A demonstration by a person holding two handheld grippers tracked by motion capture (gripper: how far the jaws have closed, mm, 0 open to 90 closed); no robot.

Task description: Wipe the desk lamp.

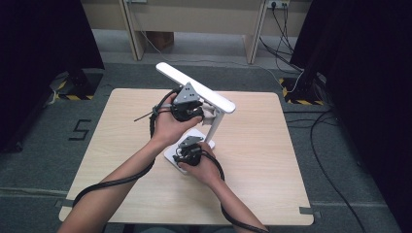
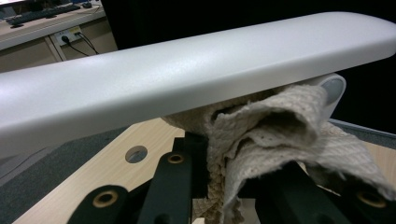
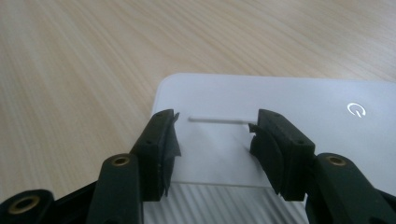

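Note:
A white desk lamp stands mid-table, its long flat head (image 1: 194,87) raised on a stem (image 1: 216,124) above a square white base (image 1: 171,157). My left gripper (image 1: 197,112) is up under the head, shut on a bunched beige cloth (image 2: 275,130) that presses against the underside of the head (image 2: 187,79). In its own view the left gripper (image 2: 229,186) has the cloth spilling out between its jaws. My right gripper (image 1: 190,151) is down on the base. Its jaws (image 3: 212,135) stand wide apart on the base top (image 3: 303,93), near a power symbol (image 3: 356,109), with nothing seen clamped between them.
The light wooden table (image 1: 262,160) sits on grey carpet. Behind it stand desk legs (image 1: 252,34), and cables (image 1: 320,145) trail over the floor at the right. Dark curtains (image 1: 369,97) hang on both sides. Each gripper's black cable runs back along a forearm.

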